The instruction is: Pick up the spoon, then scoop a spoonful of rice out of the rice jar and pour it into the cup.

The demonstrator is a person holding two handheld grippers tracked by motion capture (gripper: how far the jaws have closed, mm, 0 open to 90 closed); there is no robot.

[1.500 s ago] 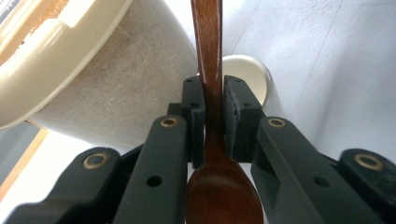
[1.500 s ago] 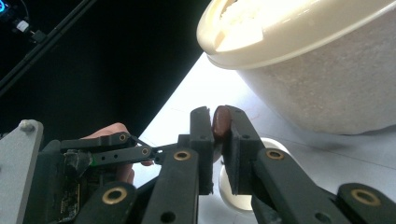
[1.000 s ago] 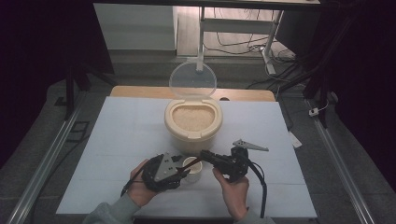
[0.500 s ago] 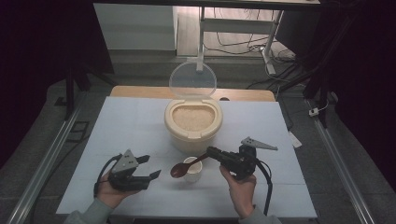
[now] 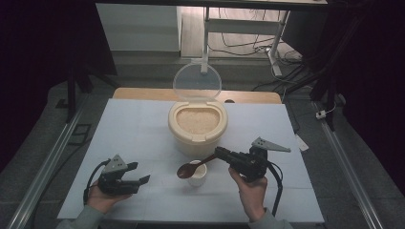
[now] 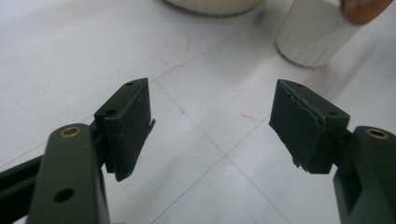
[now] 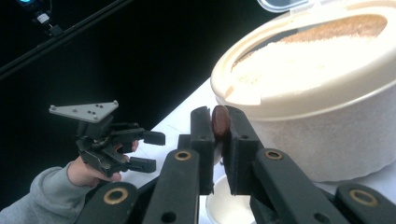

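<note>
Item: rice container (image 5: 197, 125), lid open, filled with rice, centre of white table (image 5: 143, 124).
Right gripper (image 5: 220, 153): jaws clamped on brown spoon (image 5: 190, 168), bowl over small white cup (image 5: 197, 176), just before the container.
Left gripper (image 5: 138, 180): jaws wide, empty, near left.
Status: judged mid-scooping; rice in cup cannot be told.

Premises read as a lab or recording bay, not a home. A white table (image 5: 143, 124) stands boxed in by black curtains (image 5: 43, 57), with metal rails (image 5: 43, 167) on grey floor either side. Loose cables (image 5: 253, 45) and a metal stand (image 5: 206, 38) sit behind it
</note>
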